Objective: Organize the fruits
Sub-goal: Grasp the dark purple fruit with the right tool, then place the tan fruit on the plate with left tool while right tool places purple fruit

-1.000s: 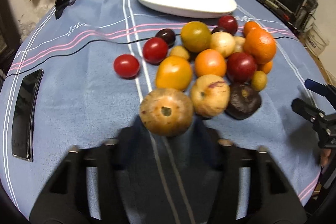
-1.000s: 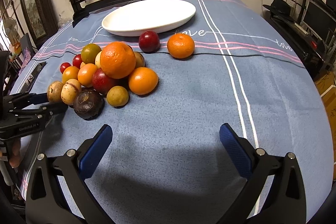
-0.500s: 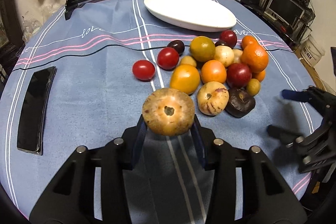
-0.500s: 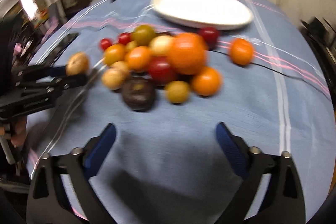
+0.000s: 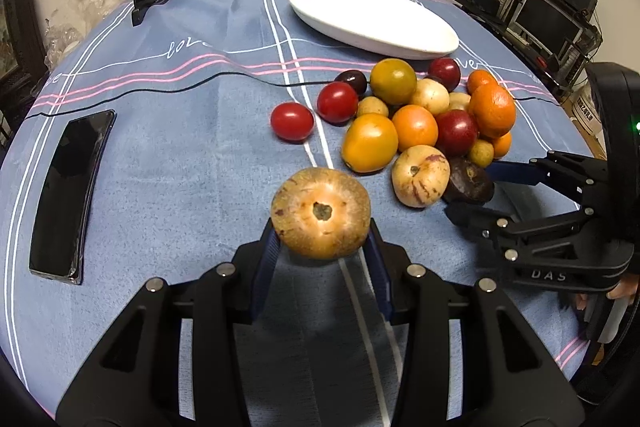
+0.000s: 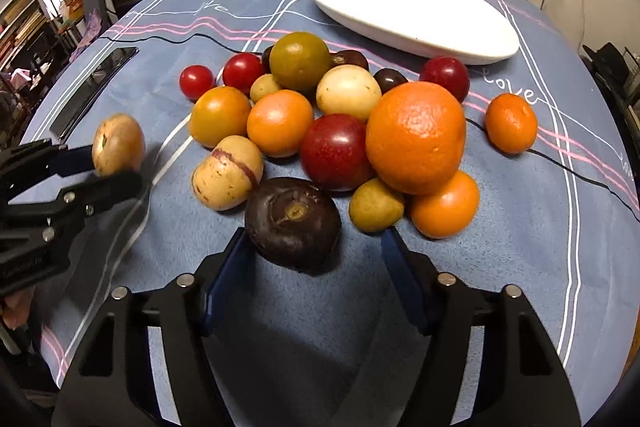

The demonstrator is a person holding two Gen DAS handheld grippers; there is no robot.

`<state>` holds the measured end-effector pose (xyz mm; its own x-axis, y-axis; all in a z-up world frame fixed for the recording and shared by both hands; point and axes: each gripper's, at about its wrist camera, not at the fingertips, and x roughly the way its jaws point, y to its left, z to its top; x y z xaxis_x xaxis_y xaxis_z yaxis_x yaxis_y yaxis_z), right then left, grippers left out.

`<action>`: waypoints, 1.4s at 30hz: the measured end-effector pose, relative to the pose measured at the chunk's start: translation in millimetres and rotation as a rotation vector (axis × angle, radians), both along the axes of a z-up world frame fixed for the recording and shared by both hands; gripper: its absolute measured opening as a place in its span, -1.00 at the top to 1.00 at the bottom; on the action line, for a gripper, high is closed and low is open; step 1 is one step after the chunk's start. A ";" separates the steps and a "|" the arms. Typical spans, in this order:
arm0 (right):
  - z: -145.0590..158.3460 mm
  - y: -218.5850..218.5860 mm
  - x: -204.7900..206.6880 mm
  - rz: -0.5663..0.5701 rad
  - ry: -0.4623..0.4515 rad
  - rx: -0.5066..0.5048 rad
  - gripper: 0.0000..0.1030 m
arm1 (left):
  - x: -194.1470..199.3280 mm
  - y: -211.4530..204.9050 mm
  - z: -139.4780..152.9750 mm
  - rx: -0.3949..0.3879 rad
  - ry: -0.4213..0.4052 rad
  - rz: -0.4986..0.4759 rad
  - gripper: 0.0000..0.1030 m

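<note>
With the left gripper holding a tan fruit above the tabletop, the right gripper, jaws just narrowing around the dark purple fruit, risks nudging the crowded pile rolling.

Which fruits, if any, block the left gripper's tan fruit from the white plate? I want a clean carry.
The fruit pile sits between the tan fruit and the white plate; going over them looks clear.

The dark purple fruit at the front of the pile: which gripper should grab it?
Right. The right gripper already has the dark purple fruit between its closing jaws; the left gripper is busy holding a tan fruit.
</note>
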<state>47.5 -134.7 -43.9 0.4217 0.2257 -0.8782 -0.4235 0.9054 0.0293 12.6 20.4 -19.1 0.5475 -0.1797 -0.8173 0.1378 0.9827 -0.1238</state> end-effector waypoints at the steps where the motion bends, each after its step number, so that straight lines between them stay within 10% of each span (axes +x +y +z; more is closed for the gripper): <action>1: 0.0 0.7 1.0 -0.006 -0.006 -0.005 -0.22 | -0.2 -0.9 -0.6 0.000 0.001 0.001 0.17; 4: 3.0 -0.5 -3.6 -0.002 -0.012 0.015 0.16 | -2.1 -4.2 0.0 0.001 -0.003 -0.002 0.17; 14: 47.4 -50.6 -23.2 0.020 -0.107 0.141 0.16 | 4.9 -8.4 20.1 0.034 -0.042 -0.025 0.17; 22: 111.1 -80.1 41.4 -0.087 -0.318 0.178 0.16 | 85.3 -25.3 74.0 0.048 -0.194 -0.037 0.17; 31: 51.0 -88.6 159.3 -0.225 -0.159 0.205 0.16 | 206.7 -41.5 37.7 -0.031 -0.038 0.015 0.17; 40: 42.1 -80.9 160.6 -0.198 -0.163 0.183 -0.26 | 223.9 -68.6 15.8 -0.018 -0.026 -0.011 0.07; 42: 43.1 -84.6 158.5 -0.199 -0.158 0.181 -0.26 | 216.9 -69.3 20.0 -0.009 -0.046 -0.009 -0.23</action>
<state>205.9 -219.3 -0.8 0.6018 0.2716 -0.7510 -0.2503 0.9572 0.1457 229.5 -48.9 0.9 0.5824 -0.1926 -0.7898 0.1527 0.9802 -0.1264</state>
